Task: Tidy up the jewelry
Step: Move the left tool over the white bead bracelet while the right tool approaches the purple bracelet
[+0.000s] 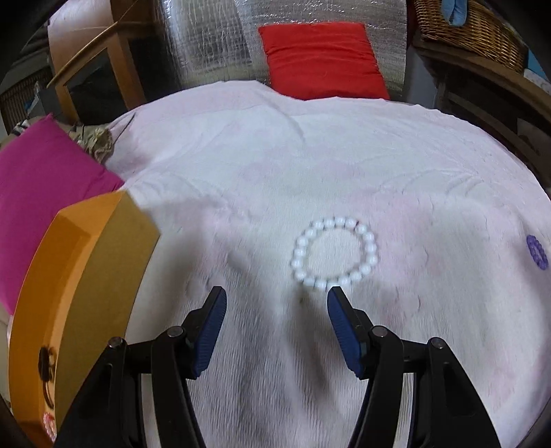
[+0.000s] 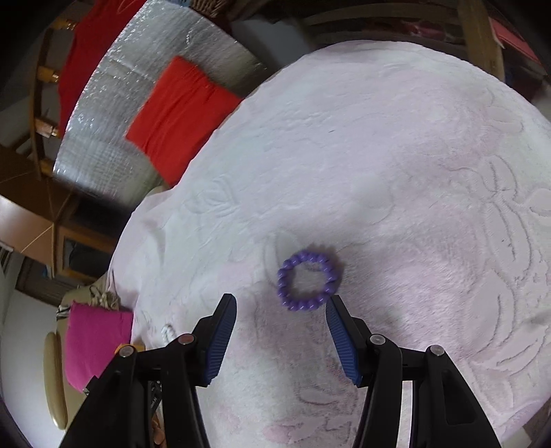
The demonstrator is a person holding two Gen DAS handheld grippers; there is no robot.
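— What's laid out on the bed, from where you stand?

— A pale pink plush blanket point(image 1: 275, 155) with a raised floral pattern pressed into the nap. On it lies a white bead bracelet point(image 1: 334, 255), round glossy beads strung in a neat ring, flat on the fabric. The left gripper point(image 1: 276, 296) hangs just short of it, ribbed blue pads spread wide and nothing between them; the right-hand fingertip sits just beside the nearest beads.

— And the other hand?

— The right gripper point(image 2: 281, 305) is spread wide too, over a smaller purple bracelet point(image 2: 306, 281), a tight coil of matte little beads. That ring lies flat ahead of the tips, closer to the right-hand pad; whether it touches, I cannot tell.

— Anything to put them in?

— An orange box point(image 1: 86, 275) stands at the left edge of the blanket, smooth card walls and open on top. Beside it is a magenta cushion point(image 1: 41, 179); at the far end a red cushion point(image 1: 323, 58) leans against crinkled silver foil sheeting point(image 1: 206, 38). A woven wicker basket point(image 1: 475, 31) sits on a wooden shelf to the right.
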